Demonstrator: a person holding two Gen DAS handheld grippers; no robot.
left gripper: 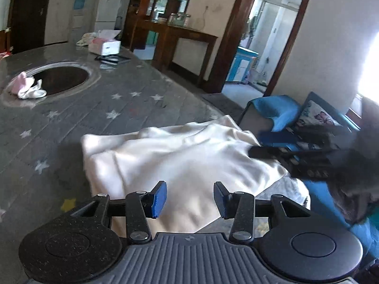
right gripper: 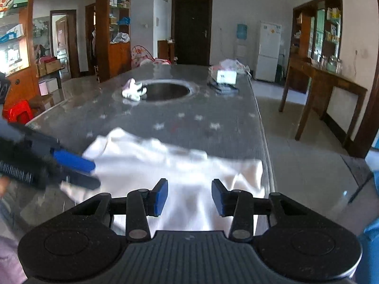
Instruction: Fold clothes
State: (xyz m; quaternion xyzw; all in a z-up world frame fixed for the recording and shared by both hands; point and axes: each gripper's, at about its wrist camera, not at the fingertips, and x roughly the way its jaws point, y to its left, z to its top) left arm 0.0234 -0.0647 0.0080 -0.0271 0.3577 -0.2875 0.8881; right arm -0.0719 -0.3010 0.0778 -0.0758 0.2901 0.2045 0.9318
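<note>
The white garment [left gripper: 180,156] lies rumpled and partly folded at the near end of the tabletop [left gripper: 99,118], one edge reaching the tabletop's right side, where I see it from the right wrist [right gripper: 165,165] running up to the rim.

My left gripper [left gripper: 190,200] hangs just above the cloth with its blue fingers [left gripper: 159,198] standing partly apart and nothing between them. My right gripper [right gripper: 189,197] hangs over the garment too, its fingers [right gripper: 160,197] parted about as far and gripping nothing. From the right wrist the left gripper's fingers come in from the left edge, low over the cloth's left border; whether they touch it I cannot tell through the blur.

The tabletop is grey and glossy, printed with pale stars, and has a round dark recess [left gripper: 62,79] set in a metal ring near its middle. A small pink-and-white cloth [left gripper: 28,88] sits bunched on that ring's edge. Toward the far end stand a tissue box [left gripper: 106,46], a dark flat item [left gripper: 112,59] beside it, and a crumpled cloth heap [left gripper: 86,39] behind.

Beyond the tabletop I see a white fridge [right gripper: 268,51], a dark door [right gripper: 191,30], a wooden side table [right gripper: 324,87] under glazed shelves, and tall wooden cabinets [right gripper: 119,35] on the left. A blue seat with a patterned cushion [left gripper: 317,116] sits just off the tabletop's corner.
</note>
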